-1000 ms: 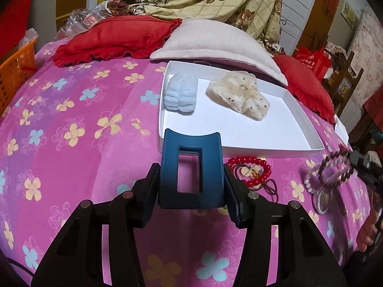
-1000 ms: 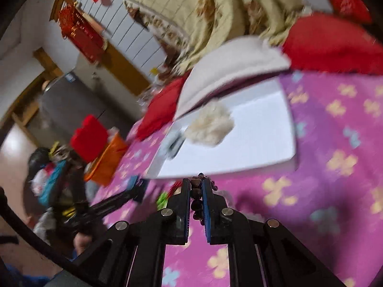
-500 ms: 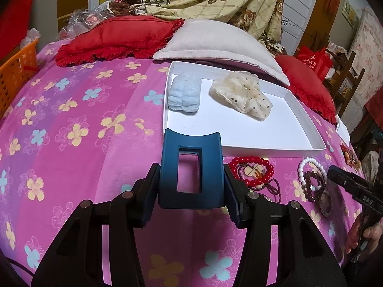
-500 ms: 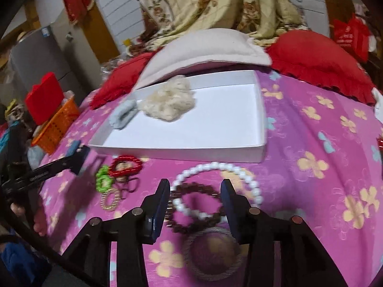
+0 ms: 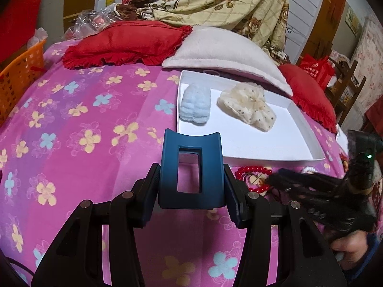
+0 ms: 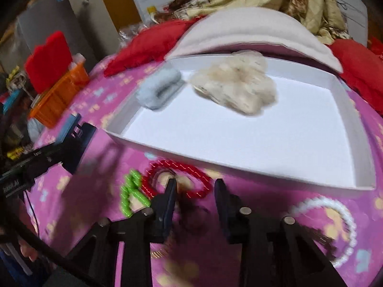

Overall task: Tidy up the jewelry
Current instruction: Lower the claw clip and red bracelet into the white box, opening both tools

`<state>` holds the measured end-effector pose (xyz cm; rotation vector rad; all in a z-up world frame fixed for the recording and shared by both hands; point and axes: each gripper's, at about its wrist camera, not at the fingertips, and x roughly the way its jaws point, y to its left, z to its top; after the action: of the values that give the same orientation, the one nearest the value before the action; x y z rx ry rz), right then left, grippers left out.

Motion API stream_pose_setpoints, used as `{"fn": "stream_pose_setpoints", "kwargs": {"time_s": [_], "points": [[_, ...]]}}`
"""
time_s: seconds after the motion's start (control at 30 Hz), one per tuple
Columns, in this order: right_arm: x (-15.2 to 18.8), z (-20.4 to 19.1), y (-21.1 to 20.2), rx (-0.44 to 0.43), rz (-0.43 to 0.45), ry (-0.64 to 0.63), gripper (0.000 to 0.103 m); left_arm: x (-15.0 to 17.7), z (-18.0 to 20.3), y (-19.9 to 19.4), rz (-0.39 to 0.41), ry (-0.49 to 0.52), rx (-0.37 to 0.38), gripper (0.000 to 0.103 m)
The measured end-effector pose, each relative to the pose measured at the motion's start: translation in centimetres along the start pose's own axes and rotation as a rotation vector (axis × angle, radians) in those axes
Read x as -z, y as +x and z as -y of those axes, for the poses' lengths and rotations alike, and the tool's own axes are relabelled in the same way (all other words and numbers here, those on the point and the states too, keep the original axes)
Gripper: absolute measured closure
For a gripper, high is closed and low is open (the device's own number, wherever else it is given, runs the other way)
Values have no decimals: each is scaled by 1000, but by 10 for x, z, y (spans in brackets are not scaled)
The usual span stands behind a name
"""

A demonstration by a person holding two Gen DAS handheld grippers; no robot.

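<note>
The left hand-held gripper (image 5: 191, 186) clamps a stiff blue hair clip (image 5: 191, 169) above the bed (image 5: 83, 143), near the tray (image 5: 311, 157). The right hand-held gripper (image 6: 195, 189), just narrowing, stands open over light, slippery red beads (image 6: 198, 172); pinch one strand.

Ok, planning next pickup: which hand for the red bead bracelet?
Right hand-held gripper: hovers at the red bead bracelet, jaws just closing around a dark blur; the left hand-held gripper holds a blue hair claw.

dark blue hair claw (image 5: 192, 172), white tray (image 5: 308, 141)
</note>
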<state>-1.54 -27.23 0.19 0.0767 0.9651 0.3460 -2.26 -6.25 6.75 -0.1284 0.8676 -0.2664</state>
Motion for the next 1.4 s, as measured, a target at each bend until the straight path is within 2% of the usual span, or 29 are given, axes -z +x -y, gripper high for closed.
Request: {"fn": "stream_pose_setpoints", "kwargs": {"time_s": [0.07,0.23,0.43,0.63,0.83,0.97,1.07,1.2,1.3,1.4], "points": [[0,-5,0,-6,2,6,96,-2,-2,-6,12,0,5,54],[-1,-19,-22,-3,45,-10,96,-7,-10,-20,52,-17,9,54],[-14,-32,-53,-6,98,-38,96,-10,-22,-23,53,-72,30,54],[-18,-37,-79,40,143,-64,96,-12,-29,-25,55,-96,37,54],[-50,-36,-95,100,183,-71,96,-29,-10,-13,51,-53,99,54],[-74,-35,-81,133,155,-72,96,-42,0,11,28,-55,95,54],[-88,-33,-62,141,124,-50,96,-51,11,34,12,-8,61,54],[-96,-23,-43,92,104,28,96,-50,11,61,-55,-8,79,54],[-98,-12,-24,41,86,107,96,-47,9,68,-68,-10,59,54],[-92,2,-5,67,49,156,96,-46,10,64,-60,-5,61,50]]}}
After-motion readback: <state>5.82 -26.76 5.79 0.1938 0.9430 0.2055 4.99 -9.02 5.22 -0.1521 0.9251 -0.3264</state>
